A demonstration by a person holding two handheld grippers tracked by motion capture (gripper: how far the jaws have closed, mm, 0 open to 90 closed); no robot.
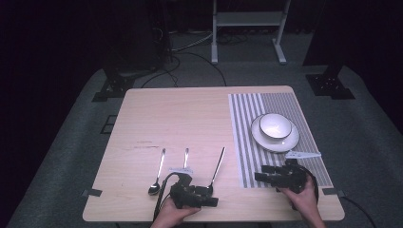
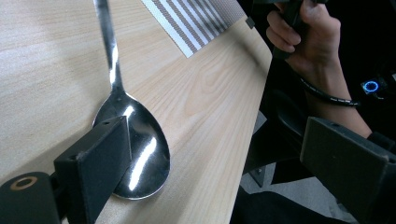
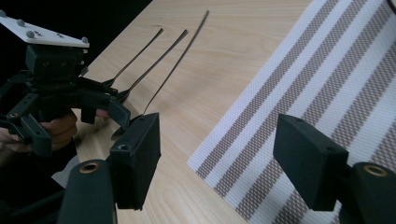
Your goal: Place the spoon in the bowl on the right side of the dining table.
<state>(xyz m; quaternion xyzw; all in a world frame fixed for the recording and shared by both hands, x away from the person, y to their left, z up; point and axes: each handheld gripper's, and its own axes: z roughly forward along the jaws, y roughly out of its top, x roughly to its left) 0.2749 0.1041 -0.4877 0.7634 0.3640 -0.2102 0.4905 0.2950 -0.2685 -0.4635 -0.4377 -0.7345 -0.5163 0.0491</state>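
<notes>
left gripper (image 1: pixel 211 195), jaws spread wide, sits at the bowl of the rightmost spoon (image 2: pixel 135 154) near the wooden table's (image 1: pixel 190 114) front edge (thin, stiff, slick steel, likely best pinched at the handle); right gripper (image 1: pixel 264 174), also wide, hovers over the striped placemat (image 3: pixel 322 84).
</notes>
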